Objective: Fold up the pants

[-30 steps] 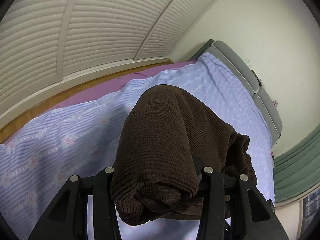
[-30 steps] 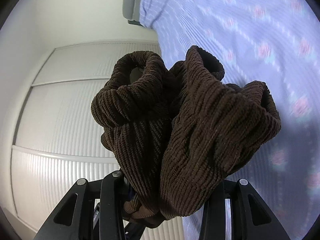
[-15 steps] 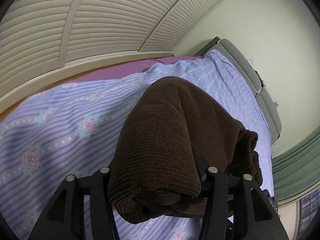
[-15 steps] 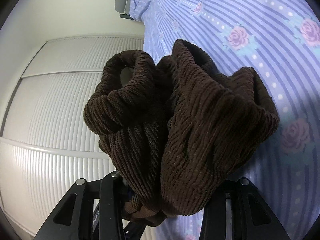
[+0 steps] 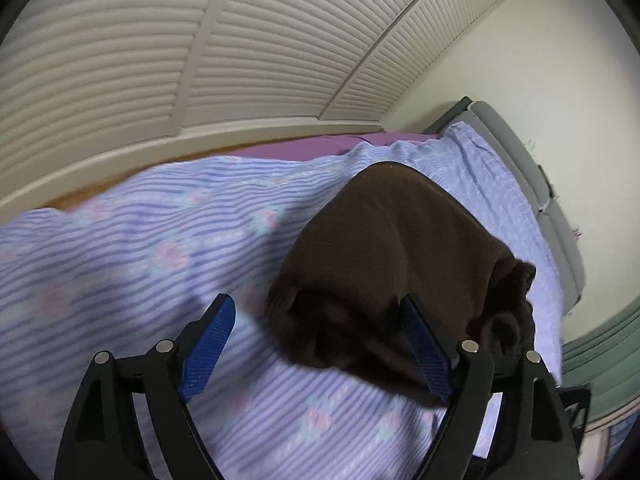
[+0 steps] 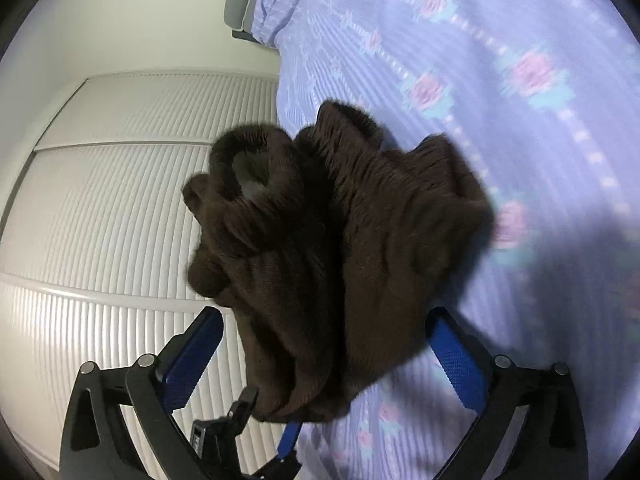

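Left gripper [image 5: 316, 344] and right gripper [image 6: 328, 356] are both opening wide, their blue pads no longer pressing the folded brown corduroy pants [image 5: 400, 264], which are lying between each pair of jaws over the striped floral bedsheet [image 5: 140, 248]. In the right wrist view the bunched pants [image 6: 340, 240] are sagging out of the gap. Likely risk: the loose bundle is slumping unevenly and may spring open, or snag on a pad as the grippers retreat.

Soft, even indoor light; motion blur smears the bedspread [image 5: 120, 256] and pants [image 6: 360, 240] (fisheye bends the dark-vignetted edges).
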Demonstrator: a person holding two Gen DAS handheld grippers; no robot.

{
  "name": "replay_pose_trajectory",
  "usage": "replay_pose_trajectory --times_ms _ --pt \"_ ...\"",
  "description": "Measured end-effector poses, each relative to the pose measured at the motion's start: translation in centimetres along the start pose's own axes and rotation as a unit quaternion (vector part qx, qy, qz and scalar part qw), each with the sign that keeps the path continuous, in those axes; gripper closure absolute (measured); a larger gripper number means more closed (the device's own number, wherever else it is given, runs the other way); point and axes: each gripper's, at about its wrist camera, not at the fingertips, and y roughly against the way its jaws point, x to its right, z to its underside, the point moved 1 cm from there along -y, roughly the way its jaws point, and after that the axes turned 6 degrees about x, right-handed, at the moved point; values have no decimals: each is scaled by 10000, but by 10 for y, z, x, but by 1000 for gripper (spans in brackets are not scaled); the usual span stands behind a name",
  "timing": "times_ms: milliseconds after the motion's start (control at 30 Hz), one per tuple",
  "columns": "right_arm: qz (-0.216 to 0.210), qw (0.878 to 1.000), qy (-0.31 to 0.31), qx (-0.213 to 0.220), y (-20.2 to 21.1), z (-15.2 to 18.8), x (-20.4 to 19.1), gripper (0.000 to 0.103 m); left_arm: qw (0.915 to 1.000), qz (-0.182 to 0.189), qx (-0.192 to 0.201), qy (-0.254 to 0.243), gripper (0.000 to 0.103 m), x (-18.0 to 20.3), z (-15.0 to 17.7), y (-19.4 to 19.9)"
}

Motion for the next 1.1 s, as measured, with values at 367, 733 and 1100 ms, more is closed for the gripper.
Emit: replay_pose_trajectory --times_ms 367,733,1100 --pt "655 9810 1784 387 157 -42 -39 0 9923 -259 451 -1128 10 98 58 104" --pt "1814 8814 4117 1441 353 -99 -72 0 9706 -92 557 -2340 5 263 156 186" --pt "2403 8058 5050 1946 492 -98 -5 0 9279 431 727 -3631 4 324 281 218"
